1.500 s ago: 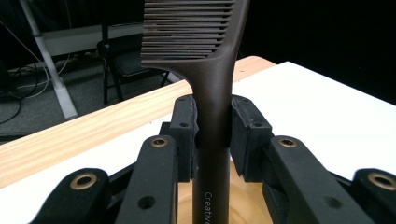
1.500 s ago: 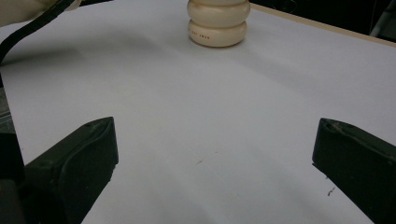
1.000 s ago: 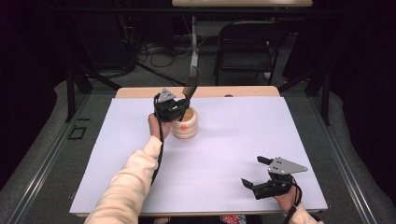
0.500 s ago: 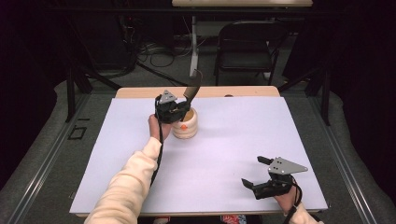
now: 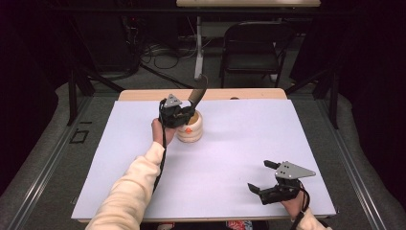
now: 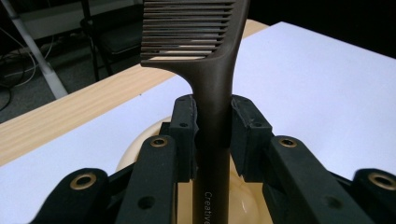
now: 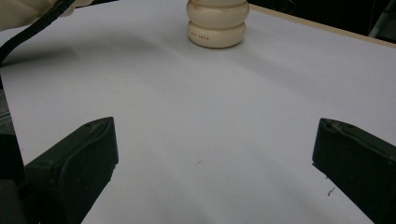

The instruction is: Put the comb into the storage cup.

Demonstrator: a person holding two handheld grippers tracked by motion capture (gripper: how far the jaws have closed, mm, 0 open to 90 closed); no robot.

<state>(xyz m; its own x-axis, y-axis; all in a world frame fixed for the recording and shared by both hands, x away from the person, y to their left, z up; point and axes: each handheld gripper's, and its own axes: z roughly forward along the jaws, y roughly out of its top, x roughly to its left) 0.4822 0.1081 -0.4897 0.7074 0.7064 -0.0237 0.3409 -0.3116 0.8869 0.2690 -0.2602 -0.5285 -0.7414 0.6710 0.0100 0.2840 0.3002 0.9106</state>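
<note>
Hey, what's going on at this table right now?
A person is working with a gripper in each hand. The left gripper is clamped on the handle of a dark brown comb, holding it teeth-up right over a cream ribbed holder at the far side of the white table. Whether the comb is going into the holder or coming out, I can't tell. The right gripper sits near the table's near right corner, jaws open with nothing between them.

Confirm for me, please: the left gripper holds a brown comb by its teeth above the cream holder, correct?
Not quite: the left gripper clamps the brown comb by its handle, with the teeth free above the fingers, as the left gripper view shows. It is indeed above the cream holder.
</note>
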